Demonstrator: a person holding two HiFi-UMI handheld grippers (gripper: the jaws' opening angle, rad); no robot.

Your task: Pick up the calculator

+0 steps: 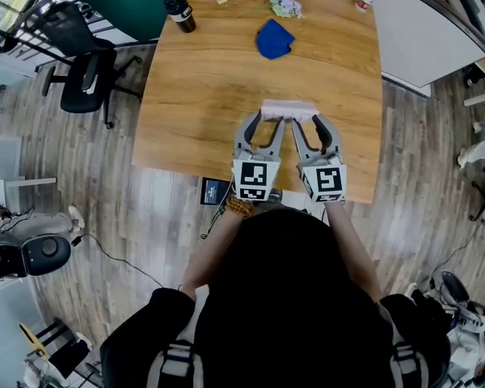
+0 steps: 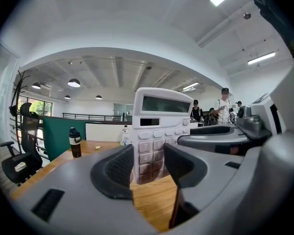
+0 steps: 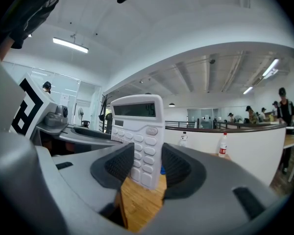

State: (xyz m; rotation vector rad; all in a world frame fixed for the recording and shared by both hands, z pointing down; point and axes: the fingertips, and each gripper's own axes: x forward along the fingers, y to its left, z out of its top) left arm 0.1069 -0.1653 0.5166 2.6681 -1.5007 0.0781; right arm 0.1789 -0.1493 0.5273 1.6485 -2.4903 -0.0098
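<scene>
lifting step in hand. light wooden table [image 1: 186, 95] underneath. white plastic push-button calculator [image 1: 288, 108] upright over table's near half, keys toward person; clear of wood or not, cannot tell. left gripper [image 1: 268, 122] jaws narrowed onto its left part, right gripper [image 1: 309, 123] likewise onto right part. next, likely: raise both together, level, even squeeze.

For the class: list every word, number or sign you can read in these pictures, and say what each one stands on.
"45", seemingly: calculator display, right gripper view.
Calculator keys: too blurred.
Black bottle label: too small.
Cube markers: patterns, no text.
</scene>
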